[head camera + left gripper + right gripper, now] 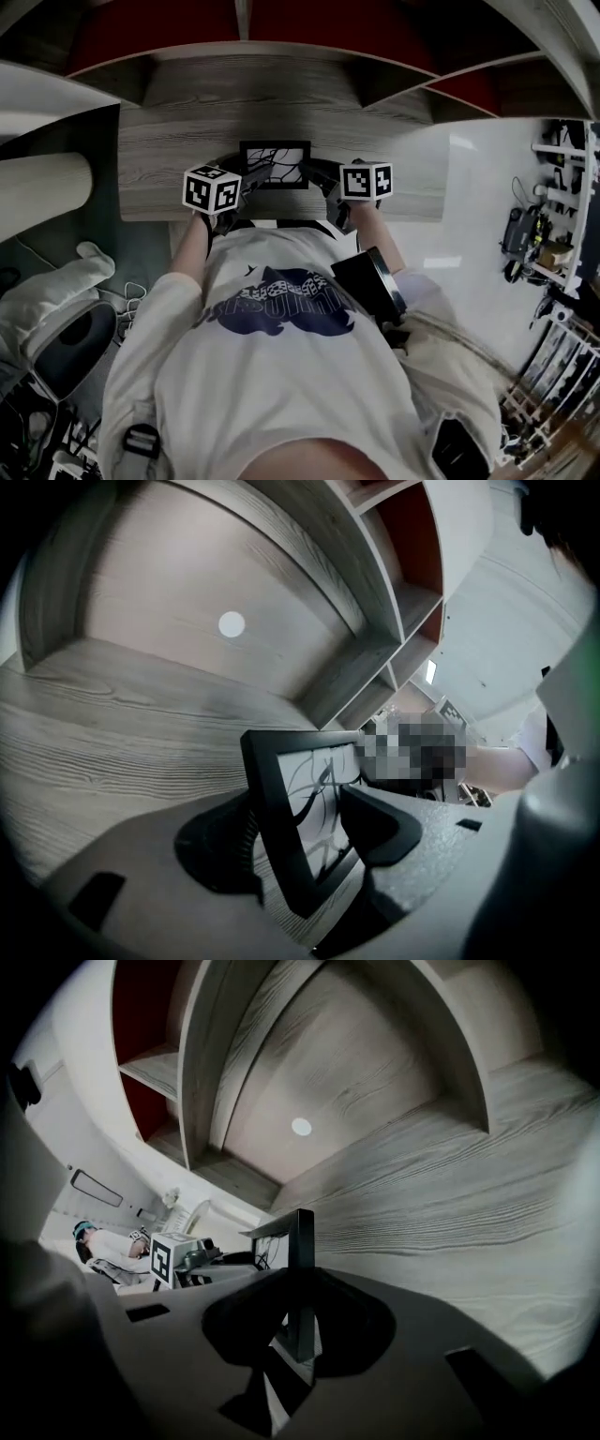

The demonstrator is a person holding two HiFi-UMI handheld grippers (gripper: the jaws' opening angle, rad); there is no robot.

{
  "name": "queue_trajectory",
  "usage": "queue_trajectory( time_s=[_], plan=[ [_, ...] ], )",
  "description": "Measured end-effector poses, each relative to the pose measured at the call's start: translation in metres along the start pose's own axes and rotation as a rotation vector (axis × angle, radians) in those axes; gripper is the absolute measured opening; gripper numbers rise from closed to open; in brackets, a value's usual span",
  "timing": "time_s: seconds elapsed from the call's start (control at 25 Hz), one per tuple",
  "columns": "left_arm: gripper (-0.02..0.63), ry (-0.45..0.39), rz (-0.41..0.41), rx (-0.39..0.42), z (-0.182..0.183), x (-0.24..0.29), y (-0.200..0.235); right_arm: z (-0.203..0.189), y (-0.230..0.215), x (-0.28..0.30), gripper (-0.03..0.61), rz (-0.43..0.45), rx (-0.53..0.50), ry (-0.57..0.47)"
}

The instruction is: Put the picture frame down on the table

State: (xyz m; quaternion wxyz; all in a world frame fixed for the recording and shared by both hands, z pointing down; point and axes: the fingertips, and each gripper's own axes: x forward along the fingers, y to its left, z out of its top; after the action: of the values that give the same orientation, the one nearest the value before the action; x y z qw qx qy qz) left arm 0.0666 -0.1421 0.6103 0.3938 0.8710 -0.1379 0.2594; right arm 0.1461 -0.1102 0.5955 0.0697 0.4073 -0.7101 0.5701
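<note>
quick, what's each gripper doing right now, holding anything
Left hand-held gripper: closed on one side edge of the picture frame.
Right hand-held gripper: closed on the opposite side edge of the picture frame.

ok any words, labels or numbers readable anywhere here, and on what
No text reads clearly.
Shirt print: dark blue letter-like shapes, too warped and blurred to read.
Marker cubes: black-and-white square patterns, no words.
Picture frame: dark line drawing, no text.
</note>
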Motion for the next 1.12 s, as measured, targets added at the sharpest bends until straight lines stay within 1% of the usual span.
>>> queue_trajectory(
  time_s=[0.2, 0.52, 0.8, 1.12],
  plan=[
    [0.252, -0.005, 0.059, -0.052, -0.009, 0.012, 0.019, 0.002, -0.020, 0.020, 0.071, -0.022, -0.029, 0.090],
    [0.252, 0.001, 0.139, -0.125, -0.026, 0.023, 0.026, -0.006, -0.039, 0.030, 0.071, -0.041, -0.051, 0.238],
    [0.252, 0.024, 0.198, -0.167, -0.039, 0.032, 0.035, -0.010, -0.054, 0.041, 0.074, -0.080, -0.083, 0.315],
    [0.252, 0.074, 0.237, -0.183, -0.045, 0.034, 0.039, -0.014, -0.060, 0.045, 0.077, -0.129, -0.090, 0.356]
  ],
)
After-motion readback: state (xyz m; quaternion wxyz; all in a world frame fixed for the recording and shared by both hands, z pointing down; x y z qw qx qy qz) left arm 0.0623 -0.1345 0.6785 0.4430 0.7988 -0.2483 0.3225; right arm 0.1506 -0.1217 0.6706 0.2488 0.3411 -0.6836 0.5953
